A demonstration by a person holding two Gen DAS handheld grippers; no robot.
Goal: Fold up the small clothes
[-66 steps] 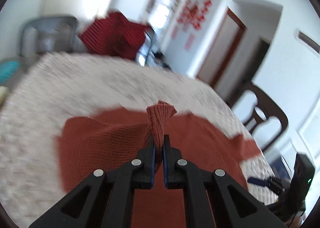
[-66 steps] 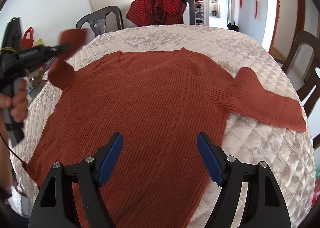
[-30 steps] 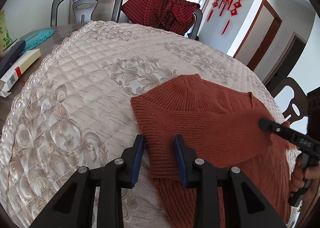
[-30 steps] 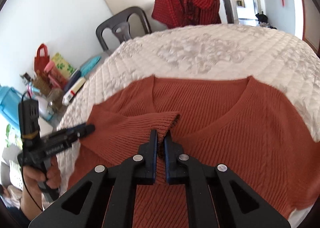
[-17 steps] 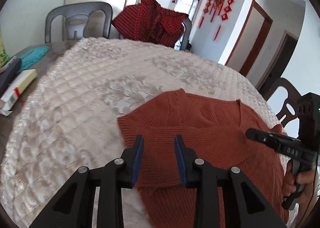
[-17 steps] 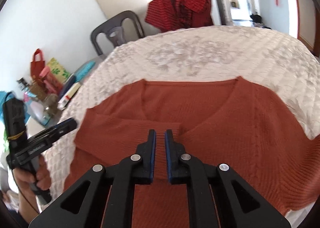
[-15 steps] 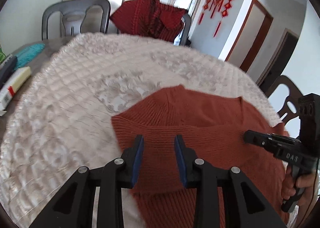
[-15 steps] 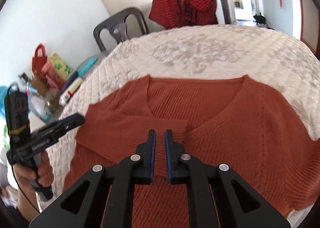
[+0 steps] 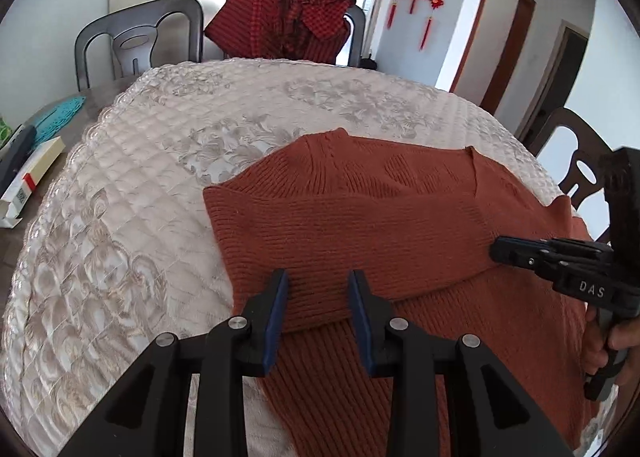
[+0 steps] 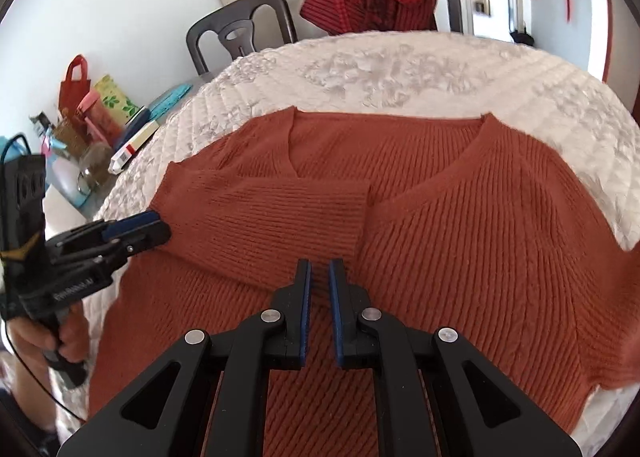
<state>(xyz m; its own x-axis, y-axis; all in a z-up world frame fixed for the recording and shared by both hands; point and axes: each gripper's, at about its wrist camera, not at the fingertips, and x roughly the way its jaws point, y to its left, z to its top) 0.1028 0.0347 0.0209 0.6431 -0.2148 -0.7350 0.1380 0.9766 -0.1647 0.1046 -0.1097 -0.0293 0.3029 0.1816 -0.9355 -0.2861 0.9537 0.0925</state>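
Note:
A rust-orange knit V-neck sweater (image 10: 480, 237) lies flat on the quilted tablecloth (image 9: 160, 161). Its left sleeve (image 10: 280, 213) is folded across the chest, with the cuff near the neckline. In the left wrist view the same sleeve (image 9: 340, 233) runs across the sweater (image 9: 420, 337). My left gripper (image 9: 318, 289) is open just above the sleeve's near edge, by the shoulder fold, and grips nothing; the right wrist view shows this left gripper (image 10: 154, 223) beside that fold. My right gripper (image 10: 319, 269) hovers just short of the cuff, jaws a narrow slit apart and empty. That right gripper (image 9: 496, 247) ends at the cuff.
A red checked garment (image 9: 288, 21) hangs over a chair back beyond the table. A dark chair (image 9: 136, 41) stands at the far left and another chair (image 9: 580, 161) at the right. A long box (image 9: 32, 173), bags and bottles (image 10: 88, 109) crowd the table's left edge.
My right gripper has let go of the cuff and drawn back slightly, so the sleeve now lies flat on the chest. The left gripper has stayed open and shifted along the sleeve's edge.

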